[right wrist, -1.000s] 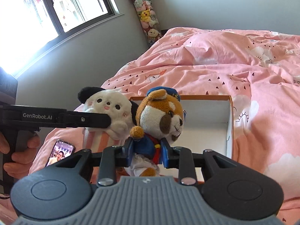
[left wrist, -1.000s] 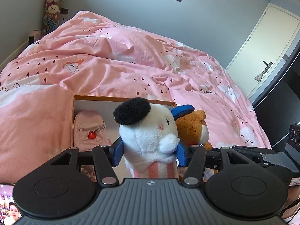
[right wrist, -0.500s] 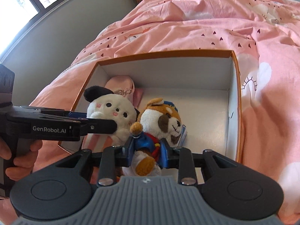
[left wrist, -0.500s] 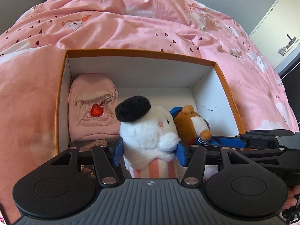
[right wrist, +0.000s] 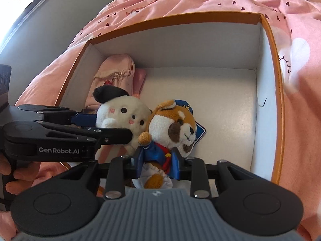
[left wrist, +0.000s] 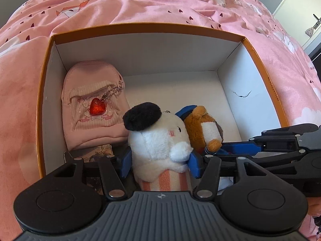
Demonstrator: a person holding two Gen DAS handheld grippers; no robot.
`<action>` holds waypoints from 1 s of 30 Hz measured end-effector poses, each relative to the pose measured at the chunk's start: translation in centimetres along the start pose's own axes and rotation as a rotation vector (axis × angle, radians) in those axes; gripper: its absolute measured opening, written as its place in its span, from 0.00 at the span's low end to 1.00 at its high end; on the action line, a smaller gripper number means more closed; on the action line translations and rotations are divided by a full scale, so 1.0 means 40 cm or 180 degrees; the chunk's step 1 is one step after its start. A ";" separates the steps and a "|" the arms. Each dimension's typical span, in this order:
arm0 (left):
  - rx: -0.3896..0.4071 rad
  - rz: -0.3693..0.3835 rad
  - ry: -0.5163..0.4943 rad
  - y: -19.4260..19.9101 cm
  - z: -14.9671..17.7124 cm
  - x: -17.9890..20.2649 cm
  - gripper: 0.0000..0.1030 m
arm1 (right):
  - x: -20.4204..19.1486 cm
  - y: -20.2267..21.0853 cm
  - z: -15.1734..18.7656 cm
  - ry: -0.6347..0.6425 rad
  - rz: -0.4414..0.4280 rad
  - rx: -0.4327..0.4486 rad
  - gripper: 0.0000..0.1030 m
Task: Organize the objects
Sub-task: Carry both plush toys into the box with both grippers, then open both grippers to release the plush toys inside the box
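My left gripper (left wrist: 159,165) is shut on a white plush (left wrist: 158,138) with a black ear and a striped pink body. It holds the toy low inside an orange box (left wrist: 148,27) with white walls. Right beside it, my right gripper (right wrist: 157,163) is shut on a brown dog plush (right wrist: 172,126) in a blue coat and blue cap. The two toys touch each other near the box's near side. The left gripper (right wrist: 112,134) also shows from the side in the right wrist view, and the white plush (right wrist: 122,114) faces that camera.
A pink pouch (left wrist: 94,102) with a red heart charm lies against the box's left wall, with a small dark card (left wrist: 96,150) below it. The box rests on a pink duvet (left wrist: 160,2). A hand (right wrist: 18,180) grips the left tool's handle. The box's right half has bare floor (right wrist: 220,116).
Both grippers have come down and tilted forward, carrying the two plush toys from above the box's rim into the box. Both grips stayed the same.
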State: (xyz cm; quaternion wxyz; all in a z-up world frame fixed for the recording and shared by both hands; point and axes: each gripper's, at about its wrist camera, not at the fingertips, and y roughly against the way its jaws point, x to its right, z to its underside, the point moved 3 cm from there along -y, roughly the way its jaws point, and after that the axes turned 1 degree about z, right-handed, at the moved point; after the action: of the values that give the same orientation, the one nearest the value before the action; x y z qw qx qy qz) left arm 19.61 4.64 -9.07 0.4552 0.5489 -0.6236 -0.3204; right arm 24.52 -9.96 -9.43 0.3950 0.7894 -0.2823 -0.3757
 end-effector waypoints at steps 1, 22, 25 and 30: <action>-0.0013 -0.0003 -0.0014 -0.005 0.001 0.000 0.63 | -0.001 -0.004 0.000 0.0008 0.0001 -0.0015 0.30; 0.0191 0.0150 0.0152 -0.022 0.037 -0.037 0.67 | 0.027 -0.066 -0.001 -0.0230 -0.0144 -0.0268 0.30; 0.0257 0.0131 0.0180 -0.014 0.041 -0.041 0.71 | 0.025 -0.065 -0.002 -0.0223 -0.0124 -0.0266 0.32; 0.0498 -0.0048 0.0076 0.029 0.049 -0.021 0.79 | 0.022 -0.065 -0.007 -0.0204 -0.0084 -0.0248 0.35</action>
State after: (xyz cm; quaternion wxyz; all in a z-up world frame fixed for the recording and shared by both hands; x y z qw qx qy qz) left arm 17.34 5.49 -8.95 0.4160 0.5912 -0.6371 -0.2674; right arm 25.64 -9.11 -11.81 0.4112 0.7646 -0.2695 -0.4167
